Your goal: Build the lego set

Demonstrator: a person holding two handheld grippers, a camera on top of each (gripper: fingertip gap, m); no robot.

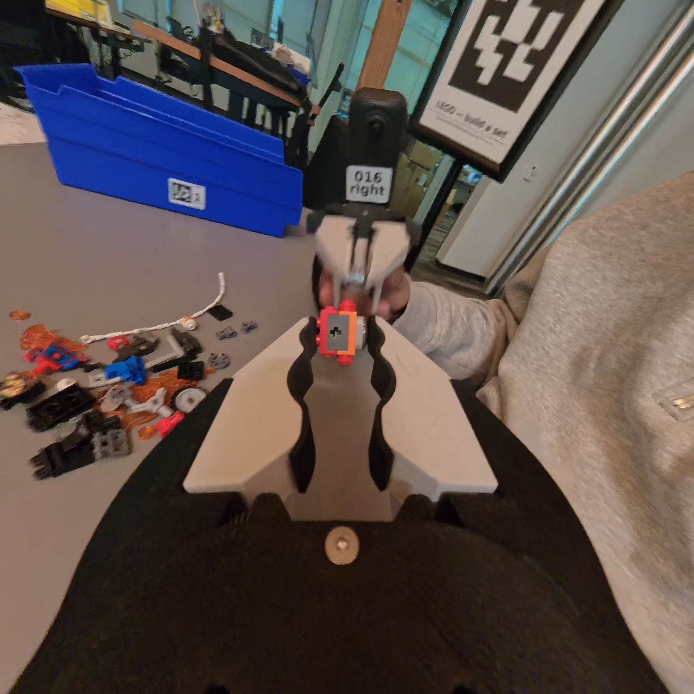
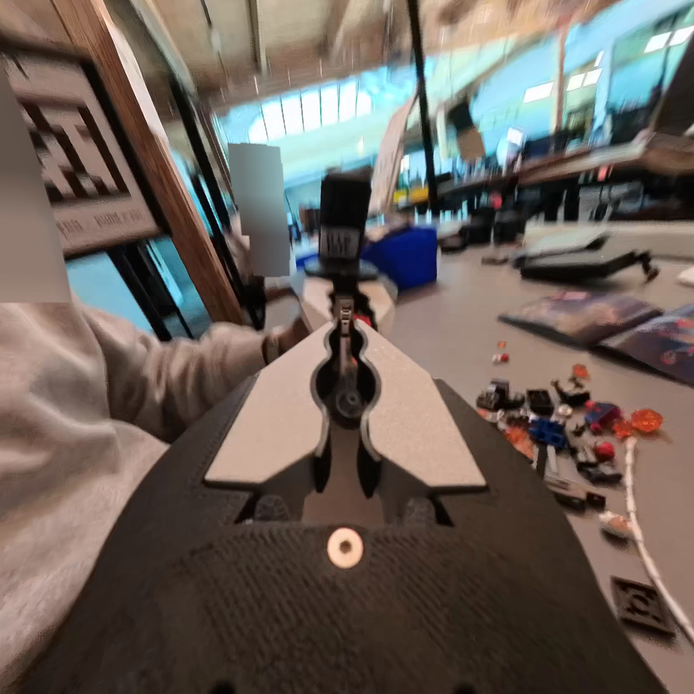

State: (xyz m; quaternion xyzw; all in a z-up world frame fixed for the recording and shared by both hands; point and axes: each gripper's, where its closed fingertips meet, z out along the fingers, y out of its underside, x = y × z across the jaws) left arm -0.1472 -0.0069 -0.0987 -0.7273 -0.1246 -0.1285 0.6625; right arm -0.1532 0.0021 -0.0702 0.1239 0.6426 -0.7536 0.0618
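My left gripper (image 1: 341, 330) is shut on a small block of red, orange and grey bricks (image 1: 336, 335), held at its fingertips above the grey table (image 1: 112, 263). The block's grey face has a cross-shaped hole. My right gripper (image 1: 358, 300) points at it from the far side, tips almost touching the block's top. In the right wrist view my right gripper (image 2: 344, 330) is shut on a thin dark grey piece (image 2: 347, 390) with a round end that lies between the fingers. The left gripper (image 2: 347, 300) faces it closely, blurred.
A pile of loose bricks (image 1: 112, 383) and a white string (image 1: 169, 323) lie on the table to the left. Stacked blue bins (image 1: 169, 150) stand behind them. An open booklet (image 2: 601, 330) and a black marker tag (image 2: 638, 608) lie on the table. A person's grey sleeve (image 1: 563, 338) is on the right. The grippers are tip to tip, or close to it. The black marker tag (image 2: 638, 608) is about 15 cm from both grippers' fingertips. It is also in sight in the left wrist view (image 1: 220, 312).
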